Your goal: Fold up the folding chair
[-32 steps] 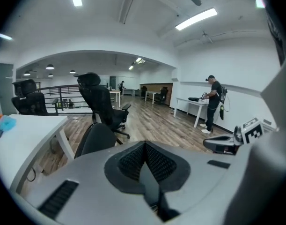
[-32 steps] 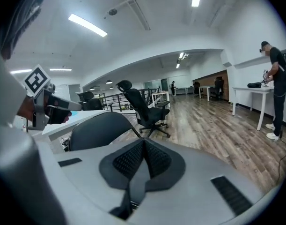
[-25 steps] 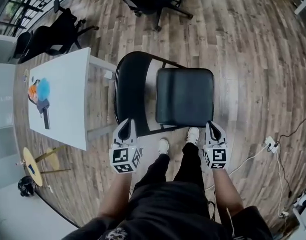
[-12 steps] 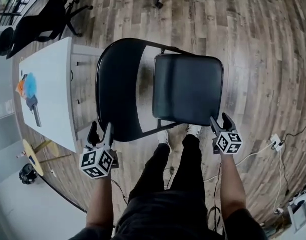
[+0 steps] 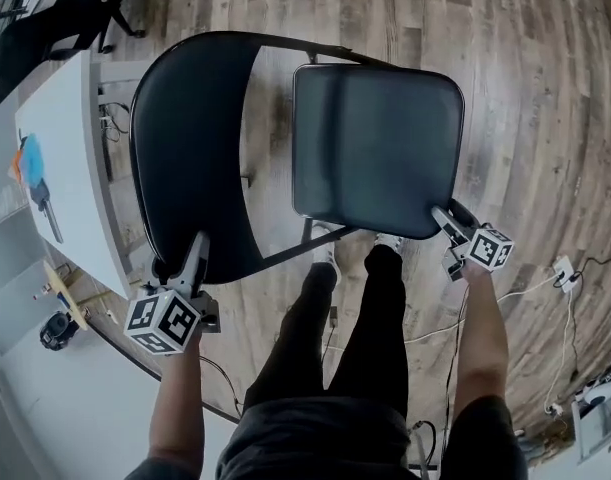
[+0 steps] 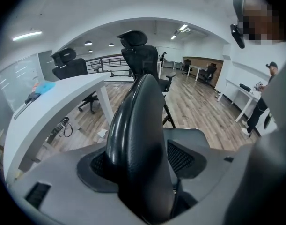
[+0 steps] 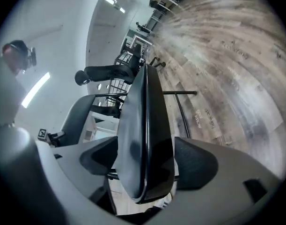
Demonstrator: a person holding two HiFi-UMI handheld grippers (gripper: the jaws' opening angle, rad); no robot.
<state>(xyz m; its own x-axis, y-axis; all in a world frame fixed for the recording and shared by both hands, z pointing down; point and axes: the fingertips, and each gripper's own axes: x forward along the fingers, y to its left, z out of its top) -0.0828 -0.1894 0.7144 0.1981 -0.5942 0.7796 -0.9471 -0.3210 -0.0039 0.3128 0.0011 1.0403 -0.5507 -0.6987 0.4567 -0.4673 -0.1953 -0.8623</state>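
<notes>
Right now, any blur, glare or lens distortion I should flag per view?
Head view: sharp, but fisheye bows the floor boards outward. Left gripper view: chair backrest too close, soft, with glare streaks down its edge; dark vignetted corners; mosaic patch top right. Right gripper view: seat edge fairly crisp, floor smeared by motion upper right.
</notes>
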